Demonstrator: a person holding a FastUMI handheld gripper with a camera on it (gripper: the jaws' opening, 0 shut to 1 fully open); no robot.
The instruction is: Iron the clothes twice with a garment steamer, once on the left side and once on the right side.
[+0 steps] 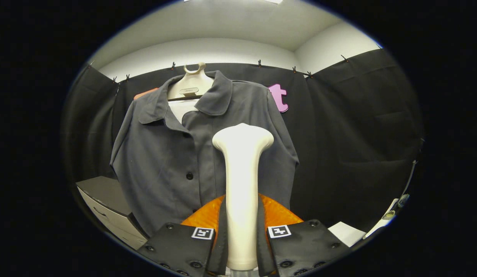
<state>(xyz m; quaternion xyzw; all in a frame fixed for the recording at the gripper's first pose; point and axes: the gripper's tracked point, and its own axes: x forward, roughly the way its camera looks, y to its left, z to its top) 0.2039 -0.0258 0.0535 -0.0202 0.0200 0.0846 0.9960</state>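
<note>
1 steamer [242, 184], pale, upright, clamped at its handle between both fingers of the tongs [241, 246]. 1 grey shirt [176, 154] on a hanger [191, 86], just beyond the steamer's head, against the black cloth wall.

Bright overhead light, sharp, fisheye-warped edges.

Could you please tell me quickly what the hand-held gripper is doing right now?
Hand-held gripper: closed on the garment steamer, both fingers pressing its handle, with the head pointing toward the grey shirt on its hanger.
</note>
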